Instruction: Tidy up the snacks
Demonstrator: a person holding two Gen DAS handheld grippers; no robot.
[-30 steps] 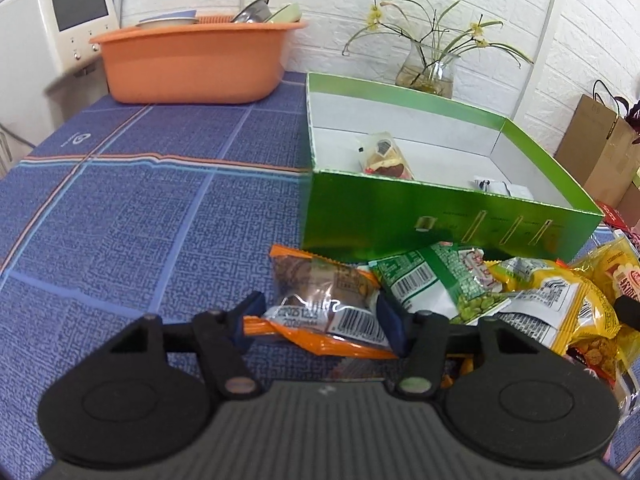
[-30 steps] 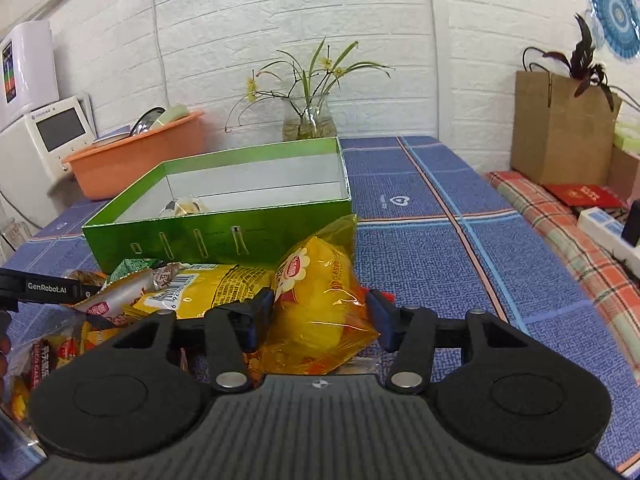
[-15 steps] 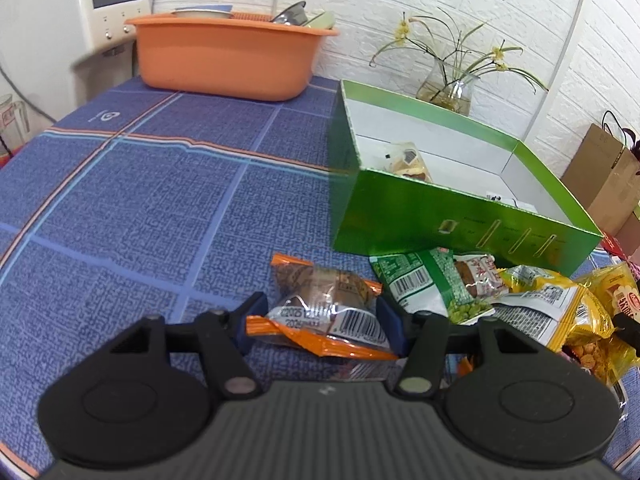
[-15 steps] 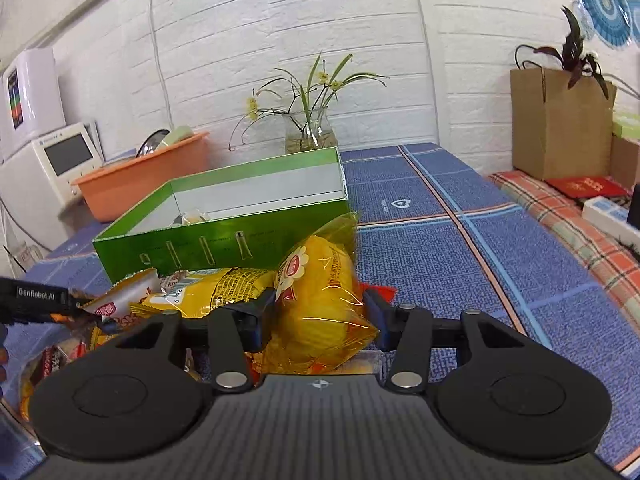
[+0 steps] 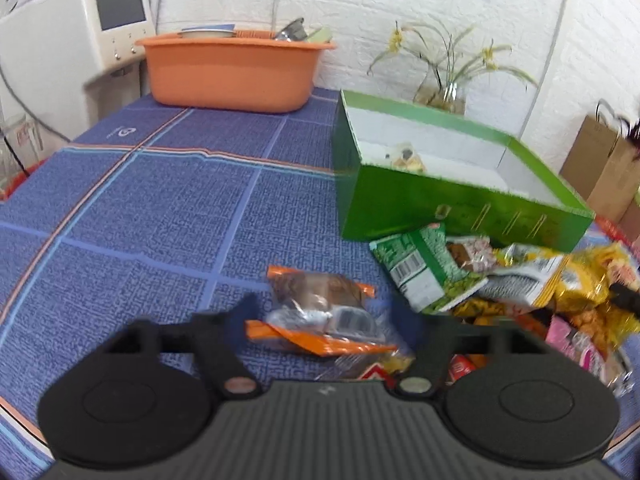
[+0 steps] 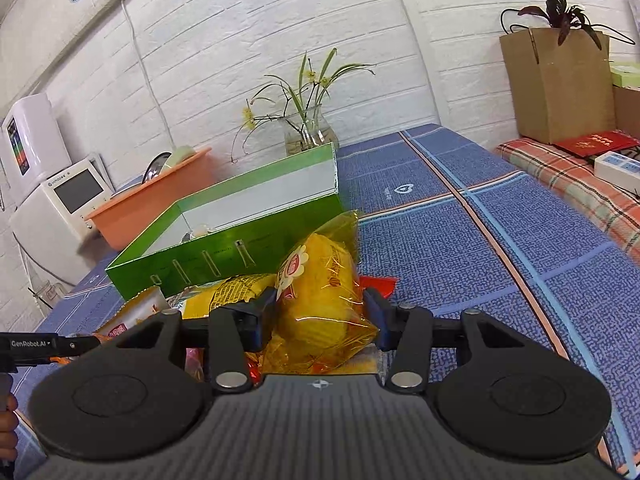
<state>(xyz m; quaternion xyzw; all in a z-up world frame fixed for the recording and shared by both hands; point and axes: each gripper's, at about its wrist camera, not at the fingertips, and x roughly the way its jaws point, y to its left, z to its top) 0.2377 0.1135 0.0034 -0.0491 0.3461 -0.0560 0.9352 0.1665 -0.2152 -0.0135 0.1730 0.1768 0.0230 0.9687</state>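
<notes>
well, taking the green box [image 5: 460,204] as the marker, the orange tub [image 5: 232,74] sits far off to its left against the white wall, with a cream machine [image 5: 76,48] past that. the box stands open on the blue cloth [image 5: 160,208], with one small wrapped sweet [image 5: 408,160] lying inside near its left end.

in front of the box's left corner the left gripper [image 5: 326,316] has its fingers spread wide on either side of an orange-edged packet [image 5: 320,312]; the packet lies on the cloth between them, and with the blur i cannot tell whether either finger touches it. just right of that, right up against the box's front wall, lies a green packet [image 5: 424,268], then a heap of yellow packets [image 5: 568,284].

further right, at the box's near right corner, the right gripper [image 6: 320,304] has its fingers closed in on a yellow bag [image 6: 320,296], pressing its sides, the bag upright and its top reaching up across the box's front wall. a glass vase of flowers [image 6: 306,136] stands behind the box, and a brown paper bag [image 6: 556,84] well off to its right.
</notes>
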